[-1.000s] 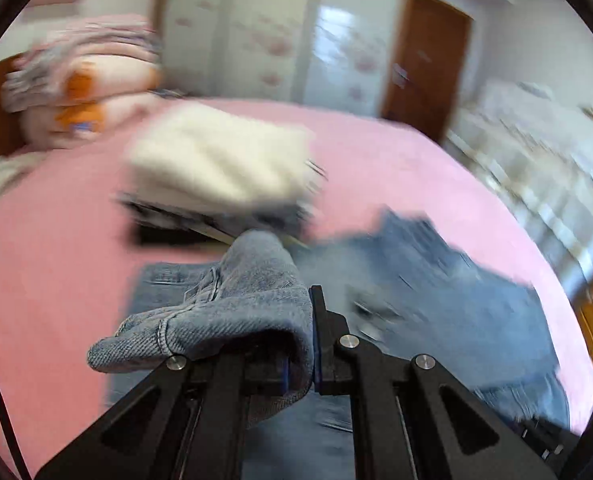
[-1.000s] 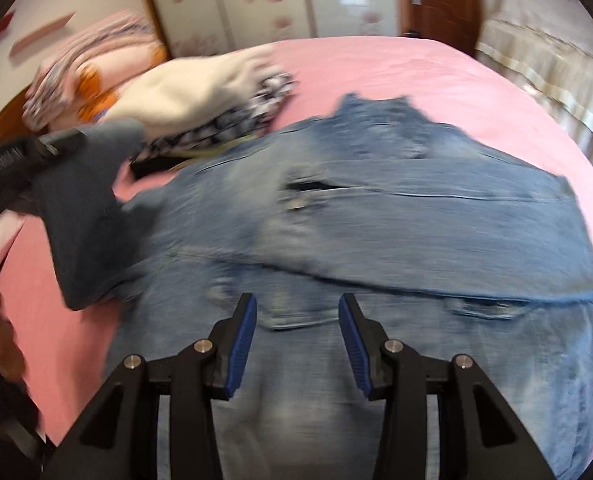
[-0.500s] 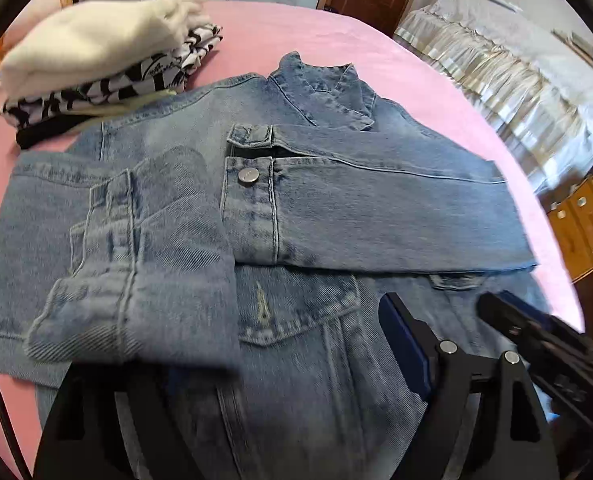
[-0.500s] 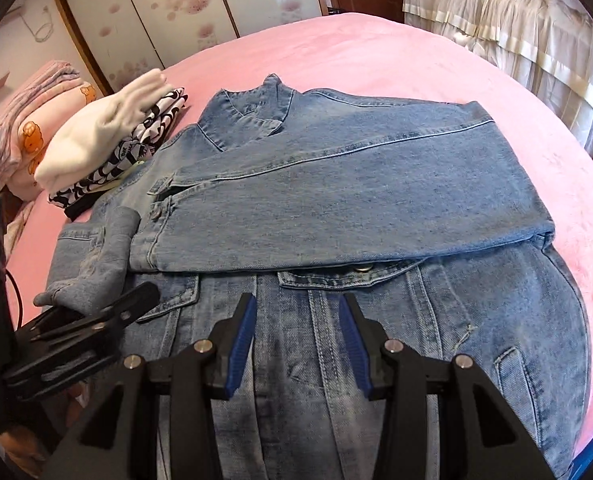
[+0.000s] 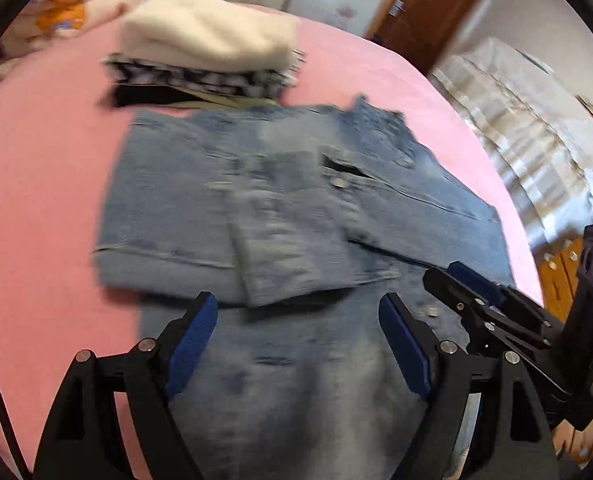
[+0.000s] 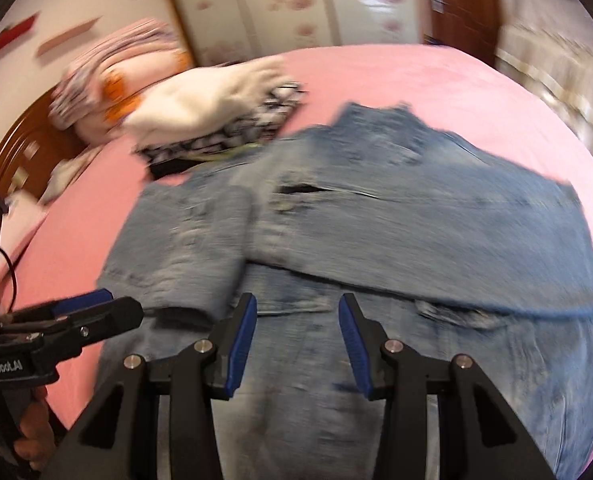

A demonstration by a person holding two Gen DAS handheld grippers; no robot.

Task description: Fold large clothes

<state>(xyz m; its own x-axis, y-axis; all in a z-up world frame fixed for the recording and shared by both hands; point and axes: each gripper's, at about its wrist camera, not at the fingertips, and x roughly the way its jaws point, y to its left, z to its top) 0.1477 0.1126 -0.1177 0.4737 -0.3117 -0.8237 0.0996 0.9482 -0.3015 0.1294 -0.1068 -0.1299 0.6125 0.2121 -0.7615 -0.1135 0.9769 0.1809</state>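
Fingers of left gripper and right gripper spread, empty, above denim jacket on bed: heavy, stiff-creasing, non-slip; probably best gripped at hem corners.

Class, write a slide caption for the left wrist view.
Open left gripper hovers over a denim jacket, sleeves folded in, on a pink bed.

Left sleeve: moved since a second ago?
Yes. The left tongs let it go; the sleeve now lies folded across the jacket, below the clothes pile.
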